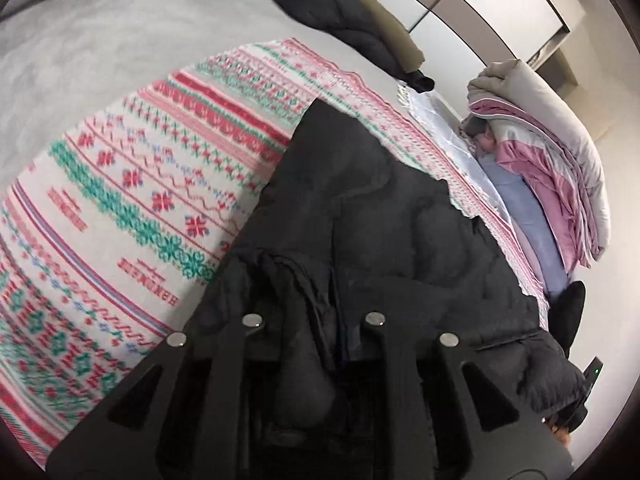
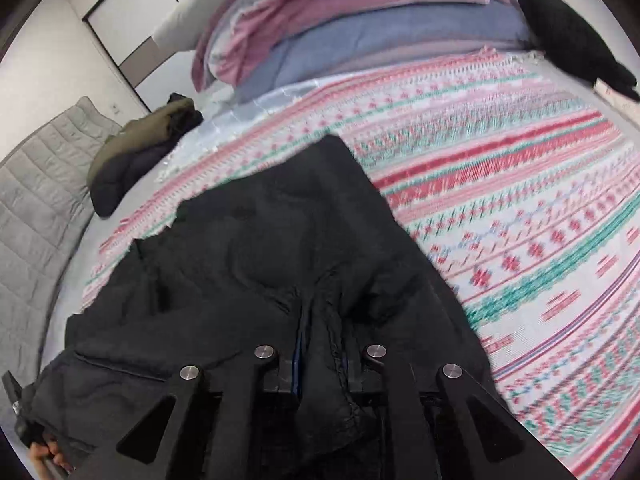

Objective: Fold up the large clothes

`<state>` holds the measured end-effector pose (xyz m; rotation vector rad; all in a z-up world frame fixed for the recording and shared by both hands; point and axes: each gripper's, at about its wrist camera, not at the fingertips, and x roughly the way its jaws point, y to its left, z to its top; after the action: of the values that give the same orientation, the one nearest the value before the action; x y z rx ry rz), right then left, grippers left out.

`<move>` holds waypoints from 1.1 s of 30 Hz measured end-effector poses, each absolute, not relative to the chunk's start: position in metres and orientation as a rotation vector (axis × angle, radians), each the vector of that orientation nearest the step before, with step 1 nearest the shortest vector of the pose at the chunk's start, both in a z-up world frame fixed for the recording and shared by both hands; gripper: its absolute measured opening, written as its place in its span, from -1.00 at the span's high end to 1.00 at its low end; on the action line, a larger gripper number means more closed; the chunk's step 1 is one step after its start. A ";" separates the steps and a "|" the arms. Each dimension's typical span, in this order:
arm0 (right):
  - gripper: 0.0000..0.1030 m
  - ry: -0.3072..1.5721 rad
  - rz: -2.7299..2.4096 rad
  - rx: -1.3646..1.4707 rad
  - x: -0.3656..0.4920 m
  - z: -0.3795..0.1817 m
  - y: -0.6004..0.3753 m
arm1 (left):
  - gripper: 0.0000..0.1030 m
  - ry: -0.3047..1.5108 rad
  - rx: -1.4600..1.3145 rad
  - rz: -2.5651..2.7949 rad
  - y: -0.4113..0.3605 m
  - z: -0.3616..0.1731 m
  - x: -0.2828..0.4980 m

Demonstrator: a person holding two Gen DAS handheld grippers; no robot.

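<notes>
A large black padded jacket (image 1: 380,208) lies spread over a patterned red, green and white blanket (image 1: 120,184) on the bed. My left gripper (image 1: 312,332) is shut on a bunched fold of the black jacket, which fills the gap between its fingers. In the right wrist view the same black jacket (image 2: 256,240) stretches away over the patterned blanket (image 2: 520,200). My right gripper (image 2: 320,360) is shut on another bunched edge of the jacket. Both hold the fabric a little above the bed.
A dark jacket with an olive lining (image 1: 352,24) lies at the far side of the bed, also in the right wrist view (image 2: 136,152). Folded pink and grey bedding (image 1: 552,152) and a blue pillow (image 2: 380,44) are piled at the bed's head. A wardrobe (image 1: 460,4) stands behind.
</notes>
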<state>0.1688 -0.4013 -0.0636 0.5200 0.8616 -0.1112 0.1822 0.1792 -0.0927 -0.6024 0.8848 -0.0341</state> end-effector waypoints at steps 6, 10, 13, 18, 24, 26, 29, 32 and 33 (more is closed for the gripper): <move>0.61 0.887 -0.079 0.617 0.159 -0.057 -0.418 | 0.15 0.910 -0.527 -0.044 0.175 -0.063 0.175; 0.34 0.870 -0.061 0.586 0.135 -0.020 -0.425 | -0.47 0.852 -0.546 -0.095 0.185 -0.031 0.154; -0.45 0.814 -0.034 0.507 0.111 0.016 -0.420 | -0.48 0.842 -0.438 -0.145 0.184 -0.010 0.135; -0.57 0.859 0.152 0.369 0.088 0.038 -0.392 | -0.48 0.922 -0.385 -0.390 0.170 -0.011 0.116; -0.57 1.124 0.228 0.387 0.103 -0.013 -0.370 | -0.48 1.128 -0.433 -0.491 0.135 -0.051 0.130; -0.57 1.142 0.263 0.478 0.110 -0.025 -0.372 | -0.48 1.112 -0.489 -0.510 0.128 -0.056 0.136; -0.18 1.096 0.307 0.592 0.121 -0.035 -0.371 | -0.24 1.062 -0.560 -0.482 0.120 -0.060 0.142; 0.26 0.989 0.305 0.635 0.131 -0.031 -0.366 | -0.05 0.955 -0.568 -0.471 0.110 -0.050 0.146; 0.26 0.935 0.322 0.648 0.134 -0.027 -0.365 | -0.05 0.919 -0.577 -0.481 0.110 -0.047 0.146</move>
<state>0.1335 -0.3650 -0.0267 0.6477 0.9350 0.3220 0.1462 0.1102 -0.0465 -0.5774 0.9187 -0.4815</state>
